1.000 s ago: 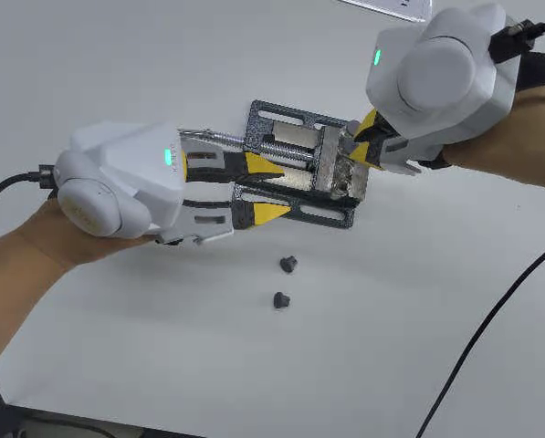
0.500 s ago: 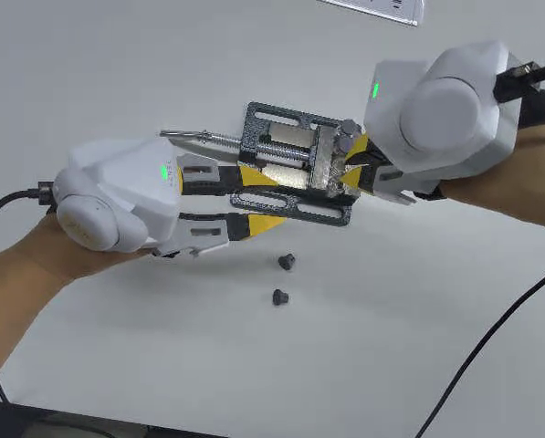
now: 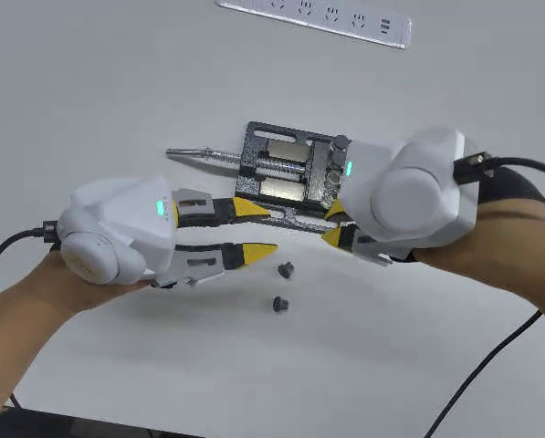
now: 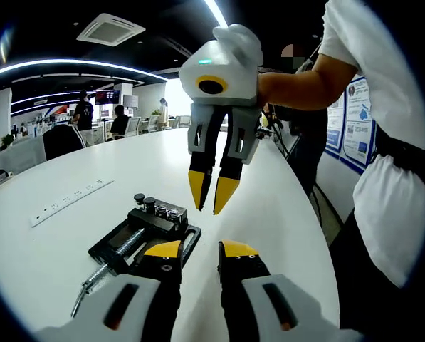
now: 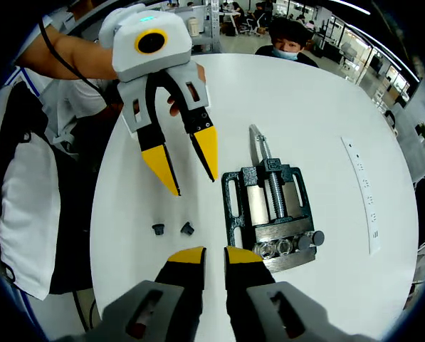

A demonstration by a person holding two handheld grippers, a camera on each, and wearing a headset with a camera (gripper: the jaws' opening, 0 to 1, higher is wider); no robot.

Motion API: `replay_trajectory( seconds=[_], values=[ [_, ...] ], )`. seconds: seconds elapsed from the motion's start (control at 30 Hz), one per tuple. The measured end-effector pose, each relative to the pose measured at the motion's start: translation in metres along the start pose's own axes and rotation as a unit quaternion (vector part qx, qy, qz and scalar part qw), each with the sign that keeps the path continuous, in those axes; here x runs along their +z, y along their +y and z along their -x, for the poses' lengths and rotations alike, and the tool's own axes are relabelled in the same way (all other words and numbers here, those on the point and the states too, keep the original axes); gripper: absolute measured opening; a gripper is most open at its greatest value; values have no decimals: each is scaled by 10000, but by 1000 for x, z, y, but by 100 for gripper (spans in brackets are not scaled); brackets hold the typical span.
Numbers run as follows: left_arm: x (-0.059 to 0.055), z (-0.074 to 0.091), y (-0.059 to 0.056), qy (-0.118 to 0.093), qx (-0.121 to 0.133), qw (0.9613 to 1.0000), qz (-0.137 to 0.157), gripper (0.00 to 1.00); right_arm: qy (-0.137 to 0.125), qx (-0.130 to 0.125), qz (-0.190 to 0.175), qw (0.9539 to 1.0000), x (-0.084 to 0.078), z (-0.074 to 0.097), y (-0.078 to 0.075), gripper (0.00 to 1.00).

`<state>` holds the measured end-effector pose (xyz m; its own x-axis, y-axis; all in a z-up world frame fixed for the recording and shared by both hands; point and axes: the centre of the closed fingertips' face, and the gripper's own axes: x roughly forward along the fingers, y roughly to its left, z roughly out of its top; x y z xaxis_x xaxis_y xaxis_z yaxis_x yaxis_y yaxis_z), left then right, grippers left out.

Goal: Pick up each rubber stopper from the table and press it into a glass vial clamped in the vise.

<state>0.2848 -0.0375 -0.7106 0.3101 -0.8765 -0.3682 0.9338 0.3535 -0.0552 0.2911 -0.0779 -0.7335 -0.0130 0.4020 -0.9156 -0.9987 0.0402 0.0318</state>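
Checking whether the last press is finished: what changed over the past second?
The right claw drew back off the vial end of the vise toward the person, empty. The left claw slid off the vise base, toward the two loose stoppers. Vise and stoppers stayed put.

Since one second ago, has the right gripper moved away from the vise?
Yes. The right gripper has drawn back from the vials in the vise, downward in the head view; its tips now sit at the vise's near edge.
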Motion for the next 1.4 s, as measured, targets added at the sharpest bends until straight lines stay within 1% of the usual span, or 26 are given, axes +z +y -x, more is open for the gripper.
replay_trajectory(
  seconds=[0.2,0.27,0.33,0.5,0.6,0.77,0.87,1.0,1.13,1.2,1.3,1.4],
  values=[
    [3,6,-8,20,37,10000,26,16,-61,58,-22,10000,0,-5,17,10],
    [1,8,-10,40,44,10000,28,16,-79,62,-5,9999,0,-7,23,10],
    [-1,10,-12,71,46,10000,36,16,-73,121,-13,9999,-1,-10,30,11],
    [-6,18,-17,127,104,9998,73,17,-161,99,28,9998,-2,-19,46,15],
    [-8,22,-21,155,138,9997,92,16,-198,109,-4,9997,-2,-24,53,15],
    [-14,26,-25,219,163,9996,75,17,-279,119,-44,9995,3,-31,61,16],
    [-13,28,-28,191,186,9996,108,17,-309,100,-20,9995,5,-36,65,17],
    [-16,29,-31,216,196,9995,123,17,-264,71,16,9996,1,-45,69,17],
    [-16,29,-33,180,207,9995,158,17,-230,46,7,9997,-5,-53,74,17],
    [-17,29,-34,160,213,9995,174,17,-265,-17,51,9996,-5,-55,76,16],
    [-18,29,-35,167,213,9995,171,17,-205,-89,172,9996,-7,-60,76,16],
    [-19,30,-35,155,231,9994,181,17,-207,-80,181,9996,-6,-62,77,16]
  ],
)
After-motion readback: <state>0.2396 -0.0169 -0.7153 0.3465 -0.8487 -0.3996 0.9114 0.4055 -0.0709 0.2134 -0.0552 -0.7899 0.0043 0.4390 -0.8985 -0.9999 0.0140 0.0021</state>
